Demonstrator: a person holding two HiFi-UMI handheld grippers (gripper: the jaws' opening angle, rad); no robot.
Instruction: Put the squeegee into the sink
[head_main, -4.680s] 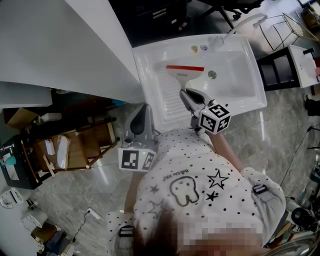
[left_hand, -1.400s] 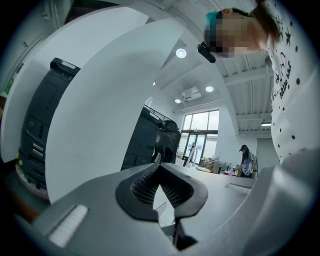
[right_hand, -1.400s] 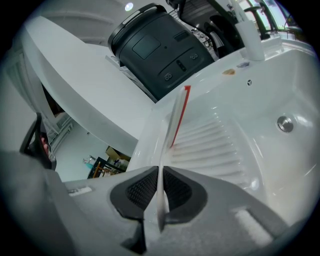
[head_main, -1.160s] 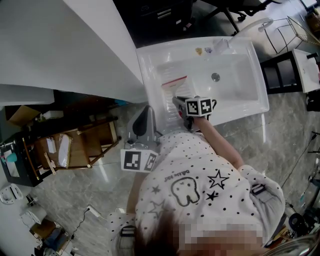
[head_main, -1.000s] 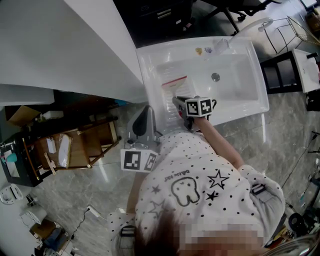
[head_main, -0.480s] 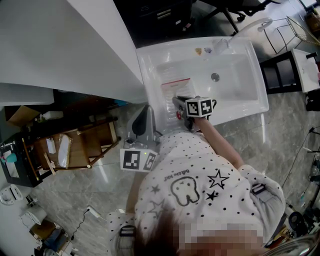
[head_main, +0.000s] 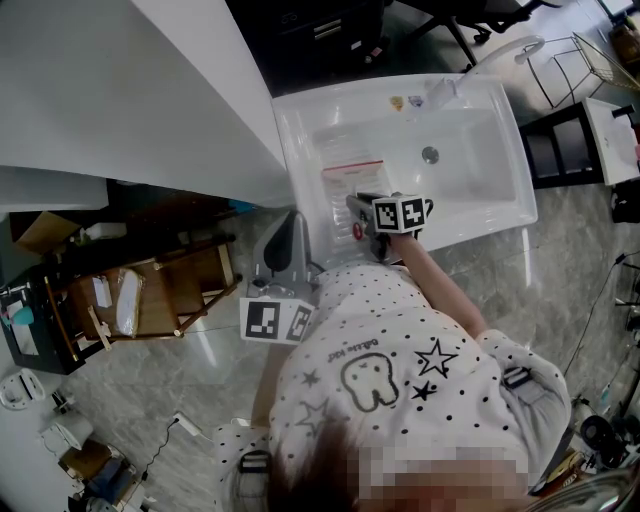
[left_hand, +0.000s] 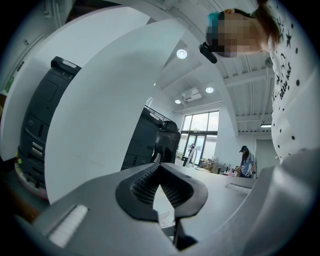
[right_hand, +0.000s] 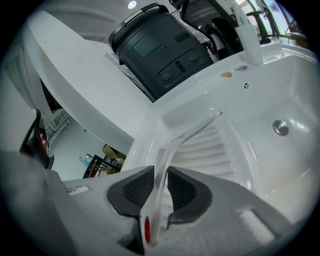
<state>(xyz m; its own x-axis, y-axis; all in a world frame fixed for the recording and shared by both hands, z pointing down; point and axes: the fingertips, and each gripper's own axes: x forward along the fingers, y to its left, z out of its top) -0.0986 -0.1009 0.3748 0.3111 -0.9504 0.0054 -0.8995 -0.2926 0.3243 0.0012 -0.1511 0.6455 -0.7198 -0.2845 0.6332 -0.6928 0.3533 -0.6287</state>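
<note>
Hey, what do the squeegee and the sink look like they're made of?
Squeegee: probably plastic. The handle is smooth, translucent white, and a red strip, possibly rubber, runs along the blade edge. Sink: glossy white, likely ceramic or enamel, judging by its soft reflections and moulded ribs. Its drain looks like shiny metal.

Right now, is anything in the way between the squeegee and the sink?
Nothing visible does. The squeegee already lies on the ribbed slope inside the sink, with its handle between the right gripper's fingers, which are opening. Nothing lies between it and the drain either.
</note>
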